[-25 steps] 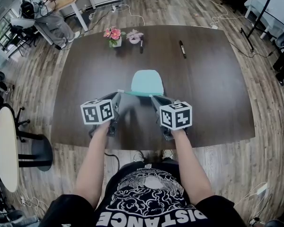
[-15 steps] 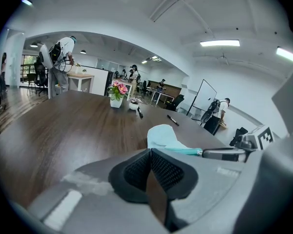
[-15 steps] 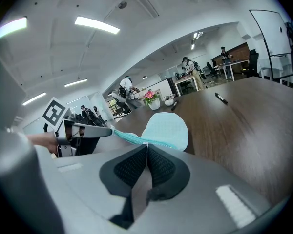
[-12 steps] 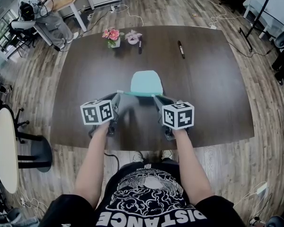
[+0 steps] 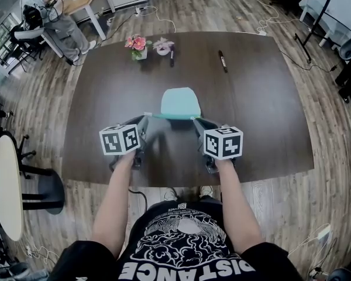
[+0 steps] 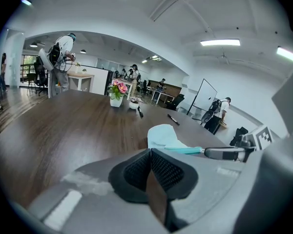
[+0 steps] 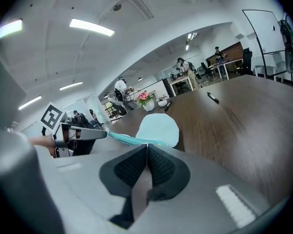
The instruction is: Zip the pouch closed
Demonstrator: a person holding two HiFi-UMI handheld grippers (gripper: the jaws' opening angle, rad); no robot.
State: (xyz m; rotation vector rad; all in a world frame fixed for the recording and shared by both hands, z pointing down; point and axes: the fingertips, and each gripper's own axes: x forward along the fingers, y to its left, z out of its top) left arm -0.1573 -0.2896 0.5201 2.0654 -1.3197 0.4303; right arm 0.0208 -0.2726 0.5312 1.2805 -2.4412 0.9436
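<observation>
an open office with wood flooring, and in front of me a broad dark table (image 5: 269, 98) with small flower pots (image 5: 138, 43) and a couple of pens (image 5: 223, 60) at its far side, well apart from the work. the pale teal pouch (image 5: 180, 101) lies flat near the middle of the table, its zip edge (image 5: 169, 116) turned toward me. the left tongs (image 5: 145, 117) are clenched on the left end of that edge. the right tongs (image 5: 193, 120) are clenched on its right end, where a small yellowish bit shows at the pads; i take that for the pull, though it is too small to be sure. the edge runs straight as a darker teal strip between the two tips, lifted a little off the wood. i judge this to be the zipping stroke itself, with the left side anchoring and the right side drawing. i cannot tell from here whether the teeth are meshed along the whole strip. the next move calls for keeping the left grip fixed, holding the strip taut, and running the right tongs along the line of the edge and not upward, so the pouch does not twist or slip free.
</observation>
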